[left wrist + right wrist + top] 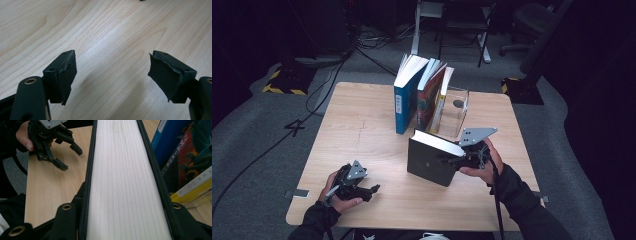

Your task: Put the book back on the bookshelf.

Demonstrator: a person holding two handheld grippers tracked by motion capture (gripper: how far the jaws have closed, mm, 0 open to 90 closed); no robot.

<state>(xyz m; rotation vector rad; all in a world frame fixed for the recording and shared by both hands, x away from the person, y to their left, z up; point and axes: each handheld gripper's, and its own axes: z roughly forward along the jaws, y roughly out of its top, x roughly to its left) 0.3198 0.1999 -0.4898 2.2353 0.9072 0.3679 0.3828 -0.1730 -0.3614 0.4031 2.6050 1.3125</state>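
Right claw (462, 159) pinching thick black hardcover (432, 162); left claw (368, 192) spread above pale woodgrain table (362, 125).

A: How is the high view lit?

B: Light falls from above onto the pale wooden table (362, 125); the surrounding room sinks into near-black, with heavy vignetting at the edges.

A: And the gripper views?

B: Brighter. In the left gripper view, a soft sheen crosses the wood grain and faint shadows lie under the black jaws. In the right gripper view, the white page block of the black-covered book (125, 182) looks slightly soft up close.
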